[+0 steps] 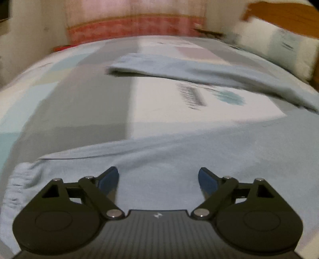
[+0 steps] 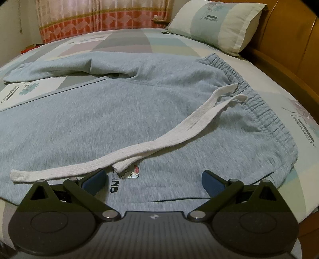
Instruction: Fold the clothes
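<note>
While both grippers are held low over the bed, a pair of light grey-blue sweatpants [image 2: 139,111] is seen spread flat across the patchwork bedsheet [image 2: 279,99]. In the right wrist view, the elastic waistband [image 2: 257,107] is located toward the right, on the side nearer the pillow [image 2: 215,24], and the two legs are extended toward the left. The far leg [image 2: 55,67] is creased and partly folded over itself. A white drawstring [image 2: 159,139] is laid diagonally across the front of the garment, from the waistband down to the lower left. A small printed logo [image 2: 127,173] is visible on the fabric just beside the near end of the drawstring.

The right gripper [image 2: 153,179] is positioned directly above the near edge of the sweatpants, with its jaws released and spread wide; nothing is held between the blue pads [image 2: 212,182]. Contact with the fabric cannot be confirmed.

In the left wrist view, which is blurred by motion, the left gripper [image 1: 158,179] is likewise released, with its jaws wide apart over a leg of the garment. A gathered cuff [image 1: 18,185] is located at the lower left of that view, and the other leg [image 1: 199,71] is seen farther back. A patterned curtain [image 2: 95,18] and a wooden headboard [image 2: 289,39] are visible behind the bed.
</note>
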`<act>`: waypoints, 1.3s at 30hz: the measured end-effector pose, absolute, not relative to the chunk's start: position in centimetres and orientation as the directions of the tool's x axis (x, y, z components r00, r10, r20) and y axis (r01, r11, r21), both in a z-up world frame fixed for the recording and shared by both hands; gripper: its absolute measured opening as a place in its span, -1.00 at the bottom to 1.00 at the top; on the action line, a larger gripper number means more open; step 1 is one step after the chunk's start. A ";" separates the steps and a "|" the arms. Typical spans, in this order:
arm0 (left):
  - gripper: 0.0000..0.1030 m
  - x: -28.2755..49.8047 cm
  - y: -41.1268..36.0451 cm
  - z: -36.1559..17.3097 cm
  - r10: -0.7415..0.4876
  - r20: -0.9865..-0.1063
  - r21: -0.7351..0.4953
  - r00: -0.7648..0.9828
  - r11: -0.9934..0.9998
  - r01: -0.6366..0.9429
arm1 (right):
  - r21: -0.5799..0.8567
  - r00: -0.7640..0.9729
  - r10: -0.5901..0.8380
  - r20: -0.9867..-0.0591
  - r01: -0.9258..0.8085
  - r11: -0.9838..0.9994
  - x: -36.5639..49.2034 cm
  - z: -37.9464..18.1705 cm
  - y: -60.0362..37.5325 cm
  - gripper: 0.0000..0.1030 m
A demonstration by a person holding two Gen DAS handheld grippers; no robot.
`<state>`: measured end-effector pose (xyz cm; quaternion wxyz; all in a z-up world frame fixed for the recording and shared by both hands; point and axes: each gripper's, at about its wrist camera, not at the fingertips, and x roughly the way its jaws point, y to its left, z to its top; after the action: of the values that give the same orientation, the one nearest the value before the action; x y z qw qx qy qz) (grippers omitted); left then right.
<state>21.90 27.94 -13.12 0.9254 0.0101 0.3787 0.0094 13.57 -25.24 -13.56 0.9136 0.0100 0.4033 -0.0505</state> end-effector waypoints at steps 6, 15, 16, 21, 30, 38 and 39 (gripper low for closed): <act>0.69 22.8 32.2 -12.4 0.146 -0.718 0.030 0.681 0.983 -0.179 | -0.022 0.676 -0.086 -0.732 0.102 0.995 13.5 -13.7 -25.2 1.00; 0.69 18.9 31.8 -12.4 0.075 -0.751 0.028 0.656 0.996 -0.081 | -0.026 0.700 -0.090 -0.709 0.101 0.995 13.2 -13.8 -25.1 1.00; 0.83 18.8 32.2 -13.0 0.133 -0.760 0.065 0.637 0.989 -0.129 | -0.026 0.703 -0.089 -0.705 0.100 0.995 13.1 -13.8 -25.1 1.00; 0.73 18.0 31.4 -11.4 0.239 -0.741 0.119 0.627 0.966 -0.228 | -0.034 0.721 -0.079 -0.689 0.077 0.996 12.5 -13.8 -25.2 1.00; 0.76 17.1 18.6 -7.0 0.009 -0.700 0.198 0.714 0.963 0.182 | -0.002 0.728 -0.023 -0.685 0.029 1.000 12.4 -12.5 -26.0 1.00; 0.77 17.4 12.4 -6.6 0.028 -0.719 0.275 0.695 0.929 0.247 | 0.044 0.714 0.038 -0.699 -0.010 0.999 11.2 -12.6 -28.2 1.00; 0.77 17.4 12.0 -6.2 0.010 -0.717 0.262 0.697 0.930 0.256 | 0.068 0.719 0.053 -0.693 -0.008 0.998 11.3 -12.4 -28.5 1.00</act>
<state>17.40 12.00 -6.23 0.9046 0.1738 0.3832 -0.0678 11.30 -28.46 -12.38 0.9265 0.0302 0.3747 0.0166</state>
